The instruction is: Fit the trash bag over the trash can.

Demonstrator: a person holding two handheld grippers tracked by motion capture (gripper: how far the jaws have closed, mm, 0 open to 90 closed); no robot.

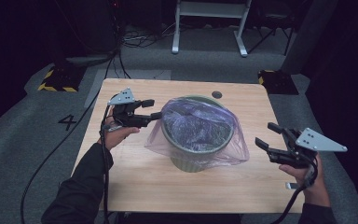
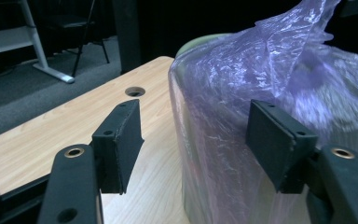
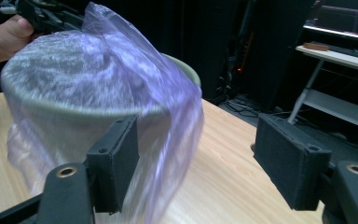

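Bin: a green round bin (image 1: 193,156) stands upright near the middle of the wooden surface (image 1: 135,182), a little toward the far edge.
Liner: a thin purple plastic bag (image 1: 198,123) is draped into the bin and over its rim, the loose skirt hanging down the outside and spreading onto the wood at both sides.
Left tool: the left tool (image 1: 150,109) sits just beside the bin's left rim – jaws wide apart, holding nothing. In the left gripper view the bag (image 2: 242,102) lies in the gap between the jaws; whether a pad touches the film is hard to tell.
Right tool: the right tool (image 1: 268,135) hovers right of the bin, near the surface's right edge, apart from the bag's skirt – jaws spread wide, empty.
Room: bare wood lies in front of the bin toward the person; less on the far side, where a round hole (image 1: 216,94) is cut in the surface.
Look: the film is crinkled and translucent, with one flap standing up above the rim in the right gripper view (image 3: 121,60).
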